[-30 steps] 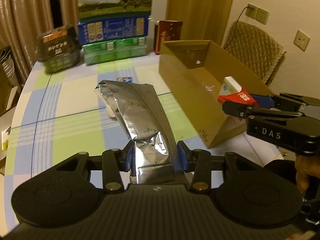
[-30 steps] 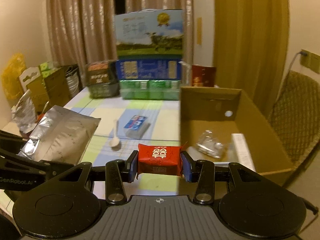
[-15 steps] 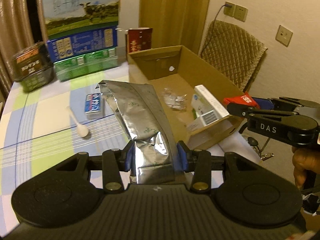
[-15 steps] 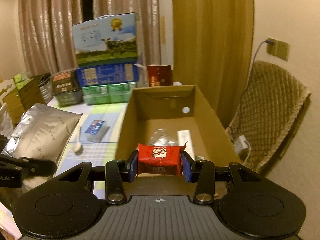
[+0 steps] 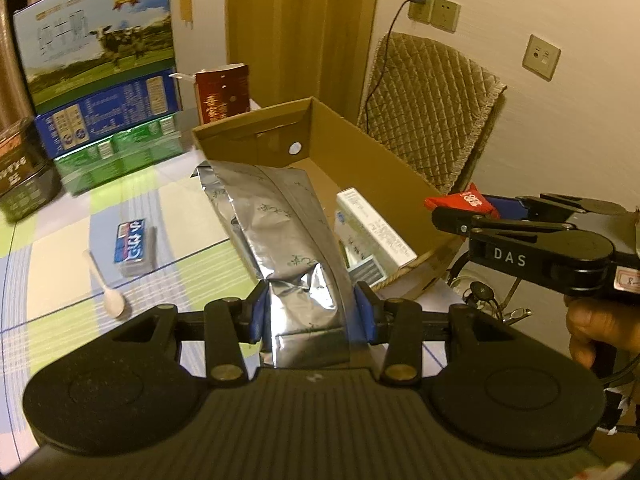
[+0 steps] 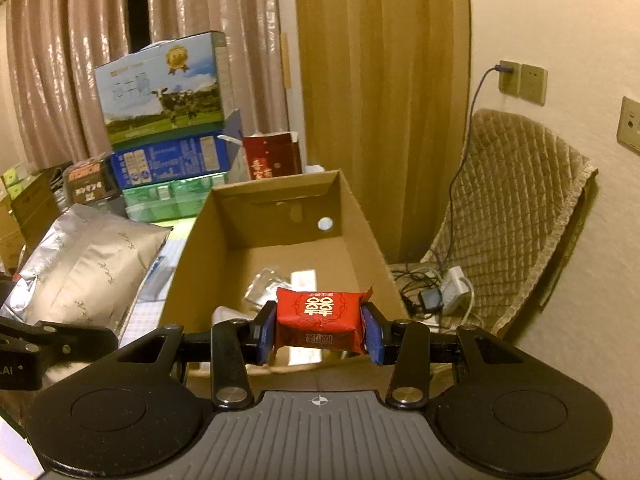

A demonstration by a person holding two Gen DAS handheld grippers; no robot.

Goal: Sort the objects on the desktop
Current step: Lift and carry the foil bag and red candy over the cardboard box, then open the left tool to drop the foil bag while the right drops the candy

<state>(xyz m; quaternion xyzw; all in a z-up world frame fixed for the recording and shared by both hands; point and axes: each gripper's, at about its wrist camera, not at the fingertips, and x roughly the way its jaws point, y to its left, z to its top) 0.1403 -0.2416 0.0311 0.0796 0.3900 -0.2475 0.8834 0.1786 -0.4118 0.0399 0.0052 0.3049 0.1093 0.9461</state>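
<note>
While each hand-held gripper keeps pinching its packet, the cardboard box [image 6: 360, 216] has drawn nearer

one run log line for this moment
left claw: shut on silver foil bag | right claw: shut on red wrapped packet | over open cardboard box
</note>
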